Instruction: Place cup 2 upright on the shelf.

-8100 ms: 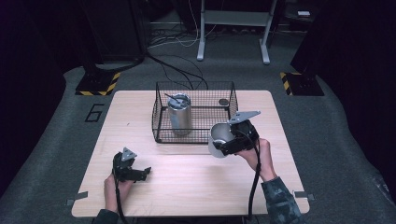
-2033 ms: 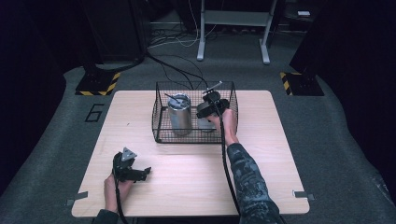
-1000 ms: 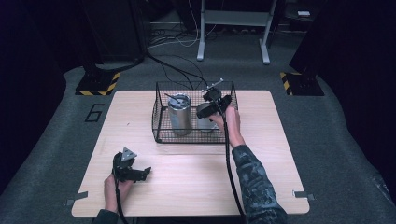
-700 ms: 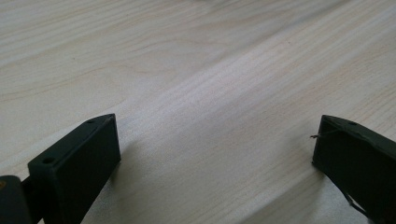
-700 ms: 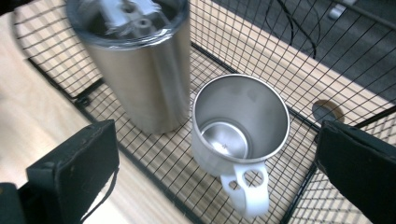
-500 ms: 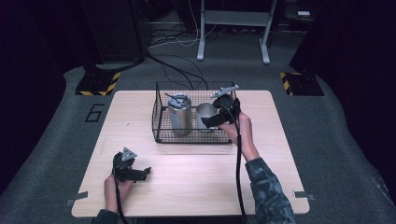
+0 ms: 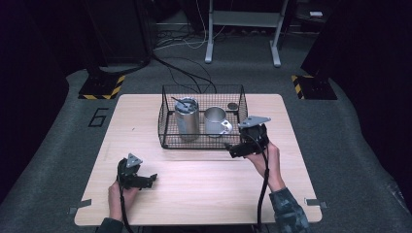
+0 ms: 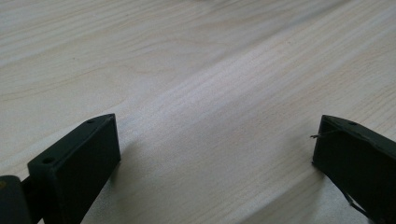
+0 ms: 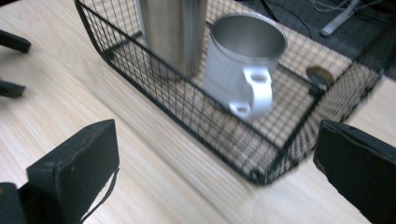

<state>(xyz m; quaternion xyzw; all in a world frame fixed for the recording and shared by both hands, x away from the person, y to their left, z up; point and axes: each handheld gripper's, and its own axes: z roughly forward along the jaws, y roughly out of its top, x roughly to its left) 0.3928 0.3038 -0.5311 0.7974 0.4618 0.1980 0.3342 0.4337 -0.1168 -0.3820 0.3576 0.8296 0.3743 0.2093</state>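
High view: mug (image 7: 215, 121) stands upright in the wire basket (image 7: 201, 144) on the desk (image 7: 204, 184).
We see our right gripper (image 7: 232, 150), released and nearer, just outside; left gripper (image 7: 151, 178) released, well apart.

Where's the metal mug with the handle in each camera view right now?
High view: the metal mug stands in the wire basket, right of the tall tumbler.
Right gripper view: mug upper centre, behind the basket's near wall.
Left gripper view: bare tabletop between the jaws.
Shared landmark: the basket.
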